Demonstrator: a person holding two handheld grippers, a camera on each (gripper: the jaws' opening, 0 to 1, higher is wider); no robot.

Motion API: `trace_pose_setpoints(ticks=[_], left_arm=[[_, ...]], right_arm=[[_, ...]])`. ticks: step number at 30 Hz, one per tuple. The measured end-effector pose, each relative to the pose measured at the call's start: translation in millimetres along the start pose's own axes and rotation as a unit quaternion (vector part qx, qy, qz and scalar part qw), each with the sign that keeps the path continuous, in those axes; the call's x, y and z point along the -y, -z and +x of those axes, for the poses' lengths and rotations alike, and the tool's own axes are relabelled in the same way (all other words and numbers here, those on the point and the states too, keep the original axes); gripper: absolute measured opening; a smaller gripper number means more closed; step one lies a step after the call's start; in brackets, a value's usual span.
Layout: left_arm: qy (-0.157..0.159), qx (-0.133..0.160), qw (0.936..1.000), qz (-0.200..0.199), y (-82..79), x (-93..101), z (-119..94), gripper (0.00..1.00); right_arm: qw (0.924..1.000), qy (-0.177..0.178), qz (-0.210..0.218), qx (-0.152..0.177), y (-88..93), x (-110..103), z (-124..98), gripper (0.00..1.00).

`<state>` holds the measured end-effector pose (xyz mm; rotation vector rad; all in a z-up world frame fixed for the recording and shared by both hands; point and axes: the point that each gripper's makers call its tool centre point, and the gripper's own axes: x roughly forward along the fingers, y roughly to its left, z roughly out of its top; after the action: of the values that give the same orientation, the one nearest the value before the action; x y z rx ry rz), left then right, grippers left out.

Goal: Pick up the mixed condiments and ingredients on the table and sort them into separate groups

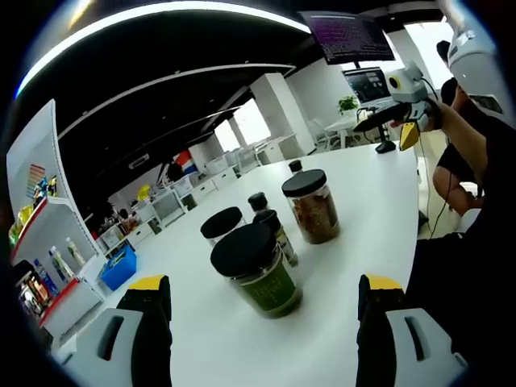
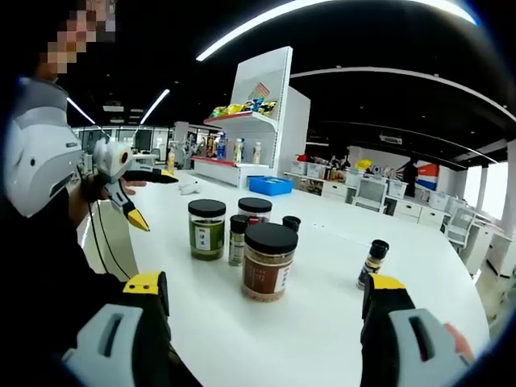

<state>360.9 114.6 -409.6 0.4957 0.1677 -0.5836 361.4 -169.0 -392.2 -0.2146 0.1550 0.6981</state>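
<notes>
Several black-lidded containers stand grouped on the white table [image 1: 371, 210]. In the left gripper view a jar of green contents [image 1: 260, 270] is nearest, between my left gripper's [image 1: 264, 284] open jaws but a little ahead of them. Behind it are a small spice bottle [image 1: 278, 234], a white jar [image 1: 222, 224] and a jar of brown contents [image 1: 312, 205]. In the right gripper view the brown jar [image 2: 268, 260] is closest, the green jar [image 2: 207, 229] is to its left, and a lone small bottle [image 2: 373, 262] is on the right. My right gripper [image 2: 266, 286] is open and empty.
A white shelf unit [image 2: 256, 121] with packaged goods and a blue bin [image 2: 270, 185] stands beyond the table. Monitors [image 1: 355, 48] hang over desks at the far end. The person's body is close to the table edge [image 1: 419, 201]. The left gripper [image 2: 133, 193] hovers by that edge.
</notes>
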Motion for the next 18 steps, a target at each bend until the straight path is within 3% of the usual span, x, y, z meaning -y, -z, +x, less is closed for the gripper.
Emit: trace_pose_setpoints(ticks=[4,8,13,16,17,18], left_arm=[[0.008,0.041,0.9984,-0.040,-15.0,-1.2,2.0,0.95],[-0.001,0.095,0.9915,-0.089,-29.2,-13.5,11.9,0.95],[-0.015,0.119,0.9869,-0.108,-26.5,-24.5,32.1,0.95],[-0.015,0.121,0.9866,-0.109,-18.2,-24.3,48.2,0.71],[-0.013,0.125,0.9854,-0.114,-16.7,-23.7,53.5,0.69],[-0.014,0.136,0.9808,-0.139,-17.5,-24.0,58.3,0.74]], right_arm=[[1.0000,0.000,-0.003,-0.003,0.7,-0.7,0.4,0.97],[1.0000,-0.002,-0.006,-0.002,0.0,-2.5,1.8,0.97],[1.0000,-0.003,-0.008,-0.002,-0.3,-4.0,2.0,0.97],[1.0000,-0.002,-0.008,-0.003,0.0,-4.3,1.5,0.97],[1.0000,-0.001,-0.008,-0.003,0.1,-4.1,1.2,0.97],[1.0000,0.000,-0.008,-0.003,0.3,-3.9,0.9,0.97]])
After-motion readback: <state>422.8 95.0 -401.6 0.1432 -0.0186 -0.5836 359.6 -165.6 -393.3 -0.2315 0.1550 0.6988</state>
